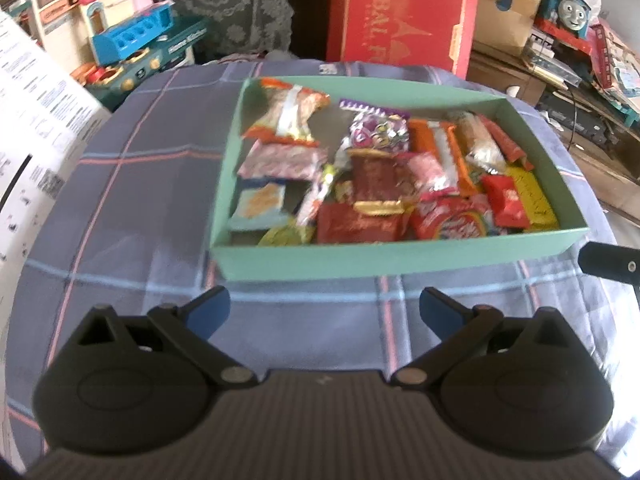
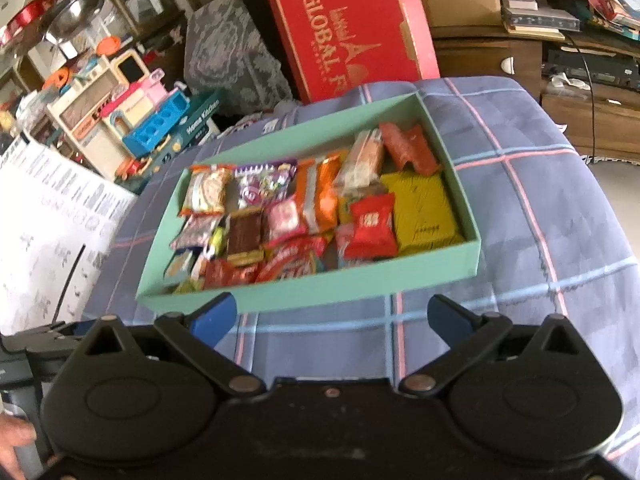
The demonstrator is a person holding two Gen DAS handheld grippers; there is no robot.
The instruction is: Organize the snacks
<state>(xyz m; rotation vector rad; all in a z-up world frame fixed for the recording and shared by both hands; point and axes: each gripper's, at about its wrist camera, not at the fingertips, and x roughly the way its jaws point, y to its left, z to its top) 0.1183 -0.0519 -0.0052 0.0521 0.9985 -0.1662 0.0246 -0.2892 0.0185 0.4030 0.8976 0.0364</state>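
We hung both grippers, left and right, fingers apart and empty, before the full green snack box; sorting looked finished, so next likely withdrawal.

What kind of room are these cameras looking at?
Most likely a cluttered home living or play room: a toy kitchen set, a toy train and stacked cardboard boxes surround the cloth-covered table.

Each camera sits just behind its own tool and looks forward and steeply down along the fingers. The left view faces the green box squarely from near; the right view sees it from farther right, turned askew. Both share the box, the plaid cloth and the red carton behind.
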